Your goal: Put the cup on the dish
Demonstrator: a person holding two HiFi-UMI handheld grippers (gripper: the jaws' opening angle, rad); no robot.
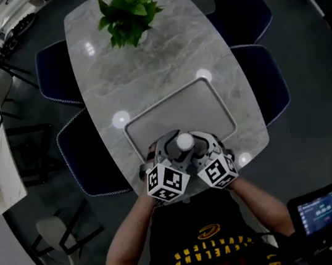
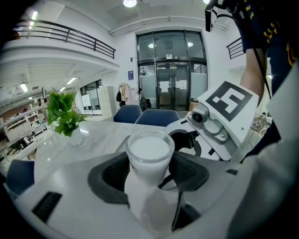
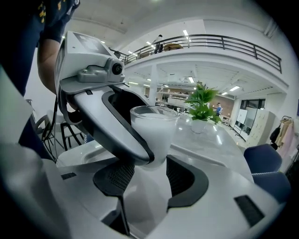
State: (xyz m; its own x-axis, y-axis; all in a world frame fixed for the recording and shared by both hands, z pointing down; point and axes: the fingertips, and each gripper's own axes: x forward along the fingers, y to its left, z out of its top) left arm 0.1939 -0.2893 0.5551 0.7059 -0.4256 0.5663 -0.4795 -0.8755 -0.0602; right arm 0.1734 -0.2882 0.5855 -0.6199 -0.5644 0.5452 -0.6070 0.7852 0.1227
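Because the left claw (image 2: 149, 164) and the right claw (image 3: 145, 173) are both clenched on the same glass cup (image 1: 183, 141), which is filled nearly to the brim with white liquid, any uneven pull between the two hands could tilt it and spill. The cup sits between the claws over the near rim of the dish (image 1: 178, 111), which lies just ahead of them on the tabletop (image 1: 156, 68); whether it rests there or is lifted cannot be told. With one left jaw crossing close in front of the right claw's pads, a mistimed release could knock the smooth glass, or land it on the rim to topple.
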